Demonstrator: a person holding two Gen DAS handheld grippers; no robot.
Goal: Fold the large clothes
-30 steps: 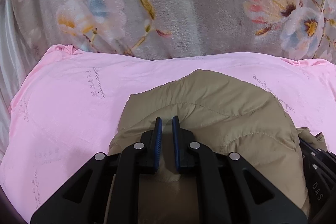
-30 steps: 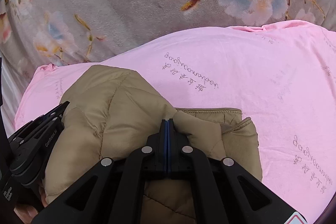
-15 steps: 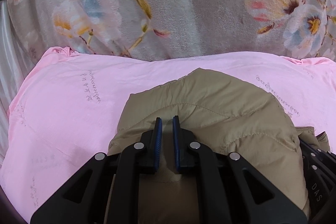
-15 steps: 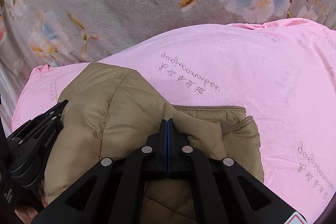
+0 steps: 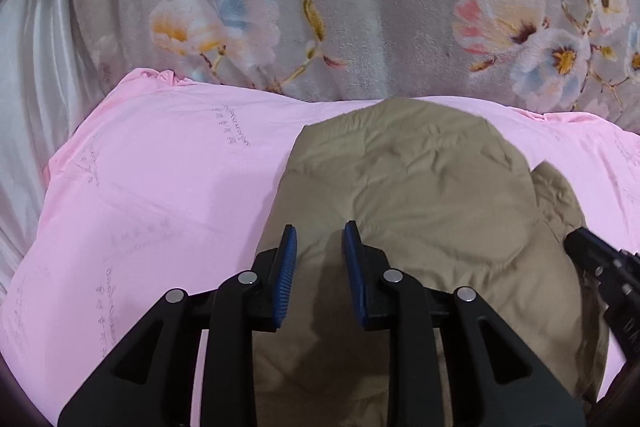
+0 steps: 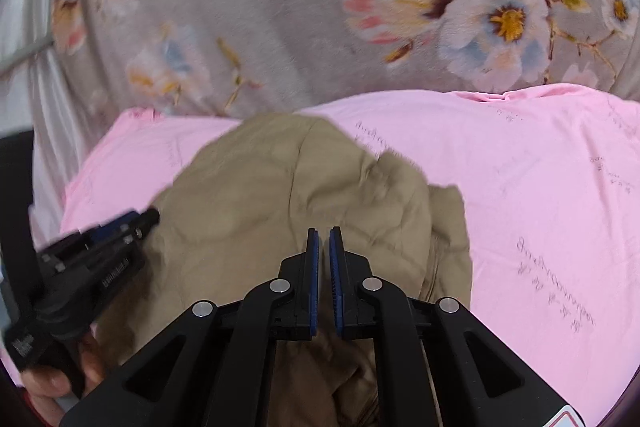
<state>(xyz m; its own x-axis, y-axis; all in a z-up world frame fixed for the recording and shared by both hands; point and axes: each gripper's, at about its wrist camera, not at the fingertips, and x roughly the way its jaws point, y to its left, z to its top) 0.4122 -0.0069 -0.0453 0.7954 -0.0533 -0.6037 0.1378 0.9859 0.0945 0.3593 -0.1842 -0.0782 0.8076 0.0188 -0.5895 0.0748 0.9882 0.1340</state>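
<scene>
A tan quilted jacket [image 5: 420, 195] lies folded in a bundle on a pink sheet [image 5: 160, 179]; it also shows in the right wrist view [image 6: 280, 195]. My left gripper [image 5: 320, 239] is open and empty, its blue pads just above the jacket's near left part. My right gripper [image 6: 324, 239] is slightly open with a narrow gap and holds nothing, above the jacket's near right part. Each gripper shows in the other's view, the right one [image 5: 600, 267] and the left one [image 6: 92, 251].
A grey floral blanket [image 5: 360, 7] lies beyond the pink sheet [image 6: 540, 187]. White satin fabric [image 5: 32, 87] is at the far left. A hand [image 6: 52, 383] holds the left gripper's handle.
Both grippers have let go of the jacket and opened, the left wider. The jacket dropped flat onto the sheet, and both grippers have lifted back from it.
</scene>
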